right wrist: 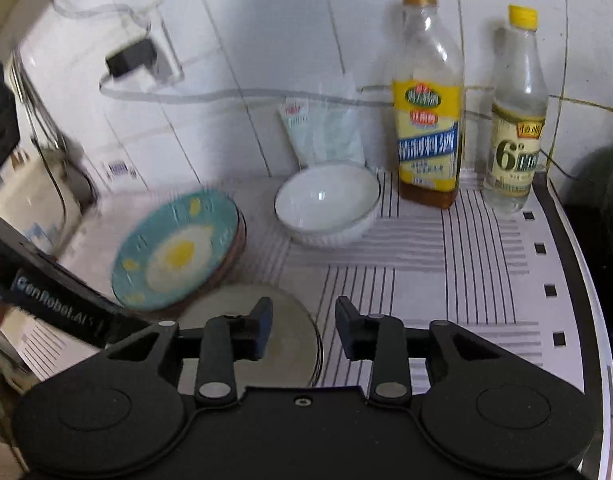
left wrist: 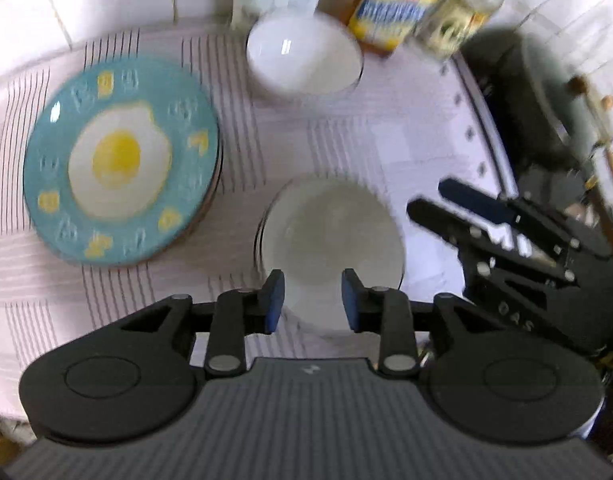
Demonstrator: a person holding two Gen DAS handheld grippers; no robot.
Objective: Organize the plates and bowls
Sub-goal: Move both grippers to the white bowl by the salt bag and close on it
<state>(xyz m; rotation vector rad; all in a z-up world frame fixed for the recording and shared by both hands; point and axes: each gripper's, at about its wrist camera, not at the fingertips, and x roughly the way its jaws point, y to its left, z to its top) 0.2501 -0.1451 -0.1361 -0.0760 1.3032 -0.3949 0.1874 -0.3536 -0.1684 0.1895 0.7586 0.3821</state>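
- The left gripper (left wrist: 312,300) is seen with its blue-padded jaws set apart, nothing pinched between them; it is held above a pale bowl (left wrist: 330,240) on the striped cloth (left wrist: 346,136), and no contact with the bowl's rim can be made out.
- The right gripper (right wrist: 303,330) is likewise seen with its jaws parted and nothing gripped; the gap lies over the right edge of the same pale bowl (right wrist: 282,344) and the cloth beside it.
- In the left wrist view the right gripper (left wrist: 434,200) is visible to the right of the pale bowl, its two fingers apart and clear of the rim.
- Dark lines at the pale bowl's edge suggest stacked pieces, but how many cannot be told.
- A teal plate with a fried-egg picture (left wrist: 120,160) lies well to the left of the pale bowl; a darker rim shows under it, so it appears to rest on another plate.
- One white bowl (left wrist: 304,54) stands near the tiled wall, apart from both.
- Two bottles are counted: a yellow-labelled bottle (right wrist: 428,100) and a smaller yellow-capped bottle (right wrist: 516,120), both upright at the back.
- A translucent packet (right wrist: 322,132) leans against the wall behind the white bowl; its print is blurred.
- Dark shapes at the right edge are cut off and cannot be identified.
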